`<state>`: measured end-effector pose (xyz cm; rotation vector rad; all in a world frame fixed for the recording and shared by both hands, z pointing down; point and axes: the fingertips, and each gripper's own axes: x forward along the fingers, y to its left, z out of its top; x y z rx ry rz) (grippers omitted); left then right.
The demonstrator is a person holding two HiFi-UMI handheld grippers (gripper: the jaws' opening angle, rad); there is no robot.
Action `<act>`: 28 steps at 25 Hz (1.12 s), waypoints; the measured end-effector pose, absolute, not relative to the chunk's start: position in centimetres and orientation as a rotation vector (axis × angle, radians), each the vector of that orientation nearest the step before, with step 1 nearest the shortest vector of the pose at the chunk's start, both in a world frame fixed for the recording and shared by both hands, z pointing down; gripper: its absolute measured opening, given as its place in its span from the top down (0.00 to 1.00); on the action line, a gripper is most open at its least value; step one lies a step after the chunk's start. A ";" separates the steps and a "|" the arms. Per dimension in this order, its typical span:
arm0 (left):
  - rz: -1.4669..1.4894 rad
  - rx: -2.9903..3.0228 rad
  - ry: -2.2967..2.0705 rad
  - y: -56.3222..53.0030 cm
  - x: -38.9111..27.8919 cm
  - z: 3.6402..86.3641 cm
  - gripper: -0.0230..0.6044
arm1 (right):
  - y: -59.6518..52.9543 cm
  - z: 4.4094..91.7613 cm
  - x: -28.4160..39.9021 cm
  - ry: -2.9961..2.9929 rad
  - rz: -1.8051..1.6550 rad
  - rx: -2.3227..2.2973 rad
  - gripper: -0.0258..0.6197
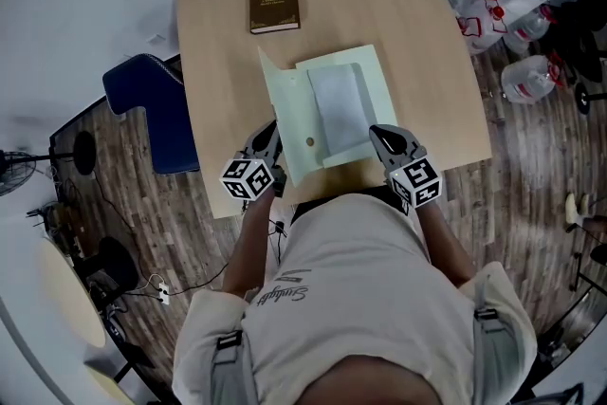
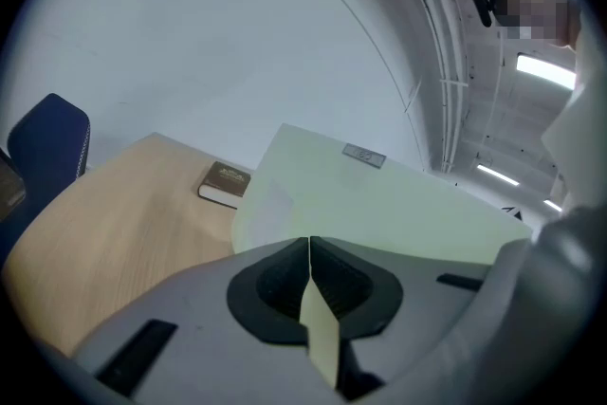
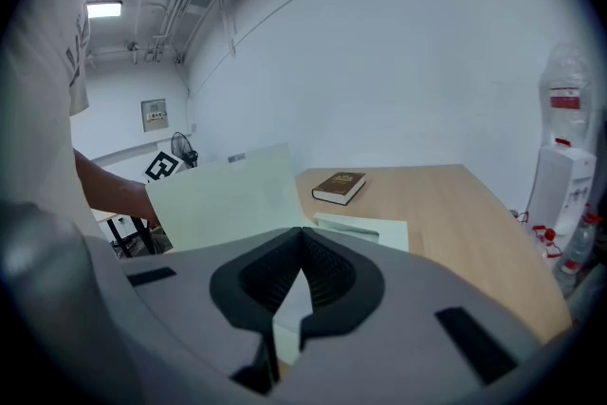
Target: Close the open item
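Clamps the left gripper tight on the raised left cover of the pale green folder at the table's near edge, probably to swing it right over the papers. Nips the near right corner with the right gripper, seemingly to steady the base.

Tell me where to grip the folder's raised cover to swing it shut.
Grip the raised cover at its near edge, coming from the person's side of the table. It stands tilted up from the fold, so that thin edge is exposed. The left claw is pinched on it there, and the right claw is shut on the near edge of the folder.
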<state>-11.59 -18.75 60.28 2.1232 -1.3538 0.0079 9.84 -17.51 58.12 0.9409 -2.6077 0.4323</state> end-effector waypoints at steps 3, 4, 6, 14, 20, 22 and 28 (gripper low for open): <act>0.042 2.136 -1.323 -19.5 -9.5 60.8 0.94 | -17.9 58.3 11.5 -2.599 0.449 0.957 0.98; 0.051 2.138 -1.318 -19.8 -9.0 60.9 0.94 | -18.1 58.4 12.0 -2.598 0.456 0.964 0.98; 0.071 2.142 -1.313 -20.3 -7.9 61.3 0.94 | -18.3 58.7 13.1 -2.601 0.461 0.978 0.97; 0.134 2.138 -1.265 -22.1 -3.4 62.6 0.94 | -20.3 59.1 16.9 -2.606 0.478 1.033 0.98; 0.207 2.119 -1.253 -23.5 -0.3 64.3 0.94 | -21.3 59.8 19.3 -2.599 0.497 1.028 0.98; 0.233 2.116 -1.253 -23.8 0.7 64.8 0.94 | -21.3 60.3 20.0 -2.598 0.503 1.017 0.98; 0.294 2.090 -1.245 -24.4 2.9 66.6 0.94 | -21.6 61.2 21.7 -2.593 0.526 1.006 0.98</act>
